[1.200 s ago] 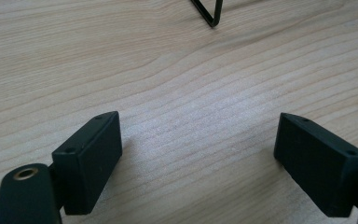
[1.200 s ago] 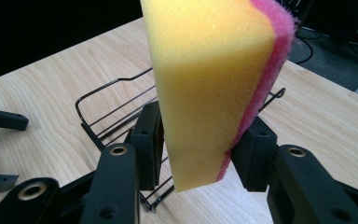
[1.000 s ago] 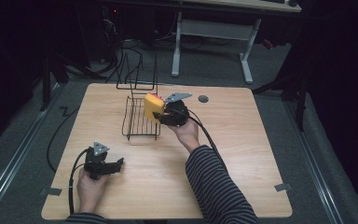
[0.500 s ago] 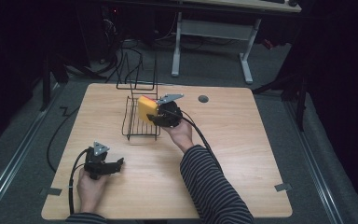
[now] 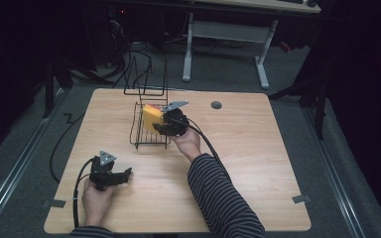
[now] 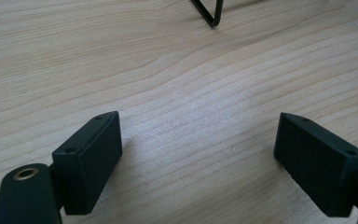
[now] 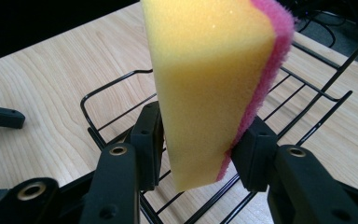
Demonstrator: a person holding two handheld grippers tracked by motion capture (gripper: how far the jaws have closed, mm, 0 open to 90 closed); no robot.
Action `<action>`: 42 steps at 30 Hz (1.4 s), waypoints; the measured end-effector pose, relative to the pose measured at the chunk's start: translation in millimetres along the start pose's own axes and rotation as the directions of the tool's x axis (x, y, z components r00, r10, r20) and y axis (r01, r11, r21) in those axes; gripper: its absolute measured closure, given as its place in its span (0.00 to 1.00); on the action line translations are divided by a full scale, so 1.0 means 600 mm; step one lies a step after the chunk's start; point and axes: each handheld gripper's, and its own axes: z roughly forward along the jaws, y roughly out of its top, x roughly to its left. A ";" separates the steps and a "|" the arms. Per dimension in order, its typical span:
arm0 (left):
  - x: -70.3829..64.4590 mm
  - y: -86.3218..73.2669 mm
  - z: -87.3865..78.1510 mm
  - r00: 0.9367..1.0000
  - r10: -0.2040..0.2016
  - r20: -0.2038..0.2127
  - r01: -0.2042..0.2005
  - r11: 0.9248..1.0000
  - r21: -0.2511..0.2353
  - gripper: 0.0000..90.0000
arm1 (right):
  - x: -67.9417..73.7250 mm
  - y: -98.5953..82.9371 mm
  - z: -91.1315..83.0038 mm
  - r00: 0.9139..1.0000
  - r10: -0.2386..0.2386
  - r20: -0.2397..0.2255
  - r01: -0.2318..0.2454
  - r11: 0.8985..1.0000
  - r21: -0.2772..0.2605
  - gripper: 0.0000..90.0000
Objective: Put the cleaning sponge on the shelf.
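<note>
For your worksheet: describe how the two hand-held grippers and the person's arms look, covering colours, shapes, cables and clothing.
Both grippers are black. The left gripper and right gripper each carry a grey three-cornered plate on top and trail a black cable. Their jaws are blocky black pads with small holes, on arms with brass-coloured pivot rings. The right arm wears a dark sleeve with thin pale stripes.

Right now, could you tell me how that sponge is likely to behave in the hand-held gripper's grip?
The sponge looks like soft foam, so it probably squashes between the right hand-held gripper. It seems light, and its pink scouring face likely resists slipping.
</note>
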 end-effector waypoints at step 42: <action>0.000 0.000 0.000 1.000 0.000 -0.002 0.000 1.000 -0.002 0.18 | -0.005 -0.014 0.025 1.000 0.020 -0.012 -0.020 0.999 0.046 0.43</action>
